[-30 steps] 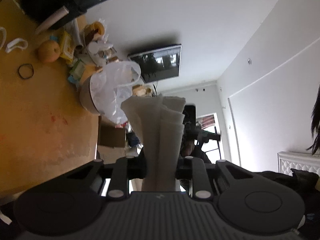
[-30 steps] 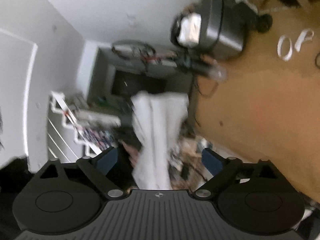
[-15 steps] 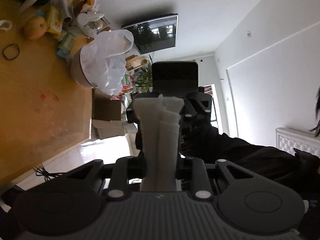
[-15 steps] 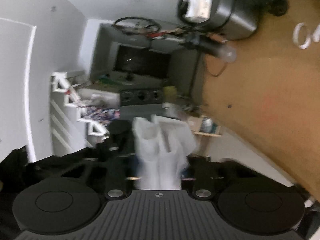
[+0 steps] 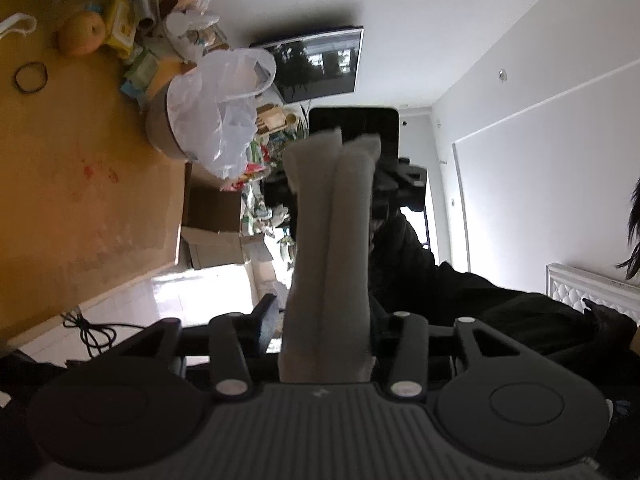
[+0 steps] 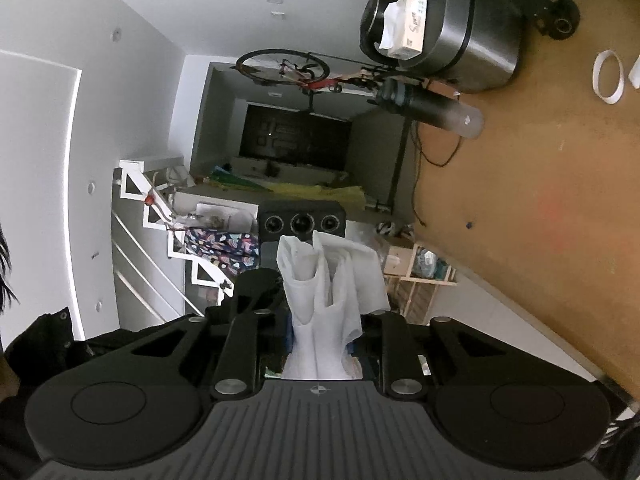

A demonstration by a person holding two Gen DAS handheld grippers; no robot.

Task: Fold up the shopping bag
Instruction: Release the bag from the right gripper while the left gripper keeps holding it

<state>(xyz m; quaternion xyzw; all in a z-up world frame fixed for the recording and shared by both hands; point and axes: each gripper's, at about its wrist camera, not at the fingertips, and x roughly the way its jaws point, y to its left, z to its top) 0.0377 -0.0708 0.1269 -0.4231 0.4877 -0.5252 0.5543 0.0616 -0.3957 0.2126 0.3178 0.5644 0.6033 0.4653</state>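
- The bag (image 5: 330, 240) is white, thin and slightly see-through, gathered lengthwise into a narrow band of several layers.
- In the left wrist view it runs straight away from the camera as two long rolled folds lying side by side, touching along a central crease; it looks grey in shadow there.
- Its far end in that view finishes in two blunt tips, level with each other.
- In the right wrist view the bag (image 6: 326, 300) is looser: crumpled folds fan out at the far end, one curled into an open tube, another spreading as a flat flap.
- It hangs in the air, off the table.
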